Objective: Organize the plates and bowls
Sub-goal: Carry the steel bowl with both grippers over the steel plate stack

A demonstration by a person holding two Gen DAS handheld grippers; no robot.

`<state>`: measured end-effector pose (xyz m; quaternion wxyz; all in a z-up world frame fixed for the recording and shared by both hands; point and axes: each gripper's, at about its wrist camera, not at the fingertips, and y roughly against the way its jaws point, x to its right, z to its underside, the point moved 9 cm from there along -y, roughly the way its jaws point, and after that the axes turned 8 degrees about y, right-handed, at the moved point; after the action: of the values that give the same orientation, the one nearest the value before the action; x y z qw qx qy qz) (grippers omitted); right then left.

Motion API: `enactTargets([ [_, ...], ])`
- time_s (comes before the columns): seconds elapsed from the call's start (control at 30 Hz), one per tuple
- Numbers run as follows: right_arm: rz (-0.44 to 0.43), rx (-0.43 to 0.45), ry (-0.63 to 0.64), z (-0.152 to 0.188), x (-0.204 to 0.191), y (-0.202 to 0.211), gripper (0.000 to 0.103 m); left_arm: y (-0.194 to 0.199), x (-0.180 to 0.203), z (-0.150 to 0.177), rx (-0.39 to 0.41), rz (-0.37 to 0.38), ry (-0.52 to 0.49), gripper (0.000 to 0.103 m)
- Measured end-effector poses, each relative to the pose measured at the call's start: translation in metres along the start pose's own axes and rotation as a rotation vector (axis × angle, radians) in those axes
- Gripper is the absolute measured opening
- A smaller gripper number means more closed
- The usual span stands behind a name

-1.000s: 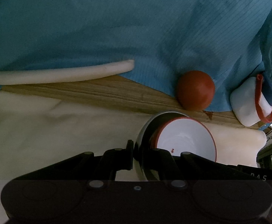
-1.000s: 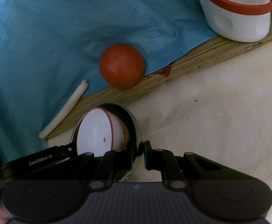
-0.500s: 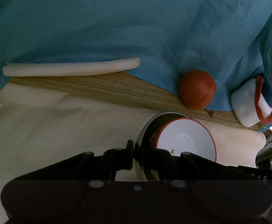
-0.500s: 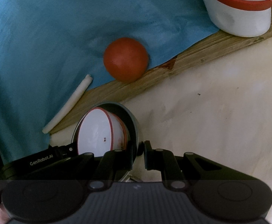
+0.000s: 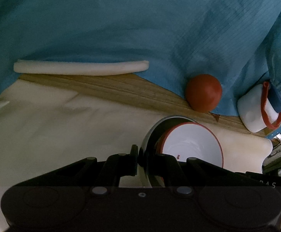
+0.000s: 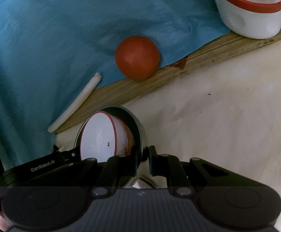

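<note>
A metal bowl (image 5: 150, 133) (image 6: 139, 127) is held tilted above a cream sheet, with a white red-rimmed bowl (image 5: 192, 147) (image 6: 98, 141) nested inside it on top of another like it. My left gripper (image 5: 140, 155) is shut on the metal bowl's left rim. My right gripper (image 6: 145, 154) is shut on its right rim, one finger inside the wall and one outside. The left gripper's body (image 6: 42, 167) shows at the lower left of the right wrist view.
Beyond the cream sheet (image 5: 63, 131) (image 6: 227, 116) run a wooden board (image 5: 121, 90) (image 6: 198, 61) and a blue cloth (image 5: 121, 29) (image 6: 44, 38). On them lie a red round object (image 5: 203, 92) (image 6: 137, 58), a white roll (image 5: 80, 68) (image 6: 74, 102) and a white red-banded container (image 5: 254, 112) (image 6: 250, 9).
The background has drifted slightly in both views, the roll and the red object shifting a little. Both grippers keep the same hold on the metal bowl.
</note>
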<state>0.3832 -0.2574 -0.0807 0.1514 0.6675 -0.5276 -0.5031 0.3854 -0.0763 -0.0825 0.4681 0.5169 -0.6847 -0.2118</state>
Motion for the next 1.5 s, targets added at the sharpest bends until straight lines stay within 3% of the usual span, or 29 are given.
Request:
enactTargets([
  [0.73,-0.029,-0.029,0.013,0.023,-0.014,0.015,0.012,0.024,-0.013,0.017,-0.006,-0.003,-0.006,0.007],
  [1.5,-0.071,-0.160,0.059,0.056,-0.029,0.006,0.013,0.042,-0.042,0.043,-0.063,-0.037,-0.008,0.006],
])
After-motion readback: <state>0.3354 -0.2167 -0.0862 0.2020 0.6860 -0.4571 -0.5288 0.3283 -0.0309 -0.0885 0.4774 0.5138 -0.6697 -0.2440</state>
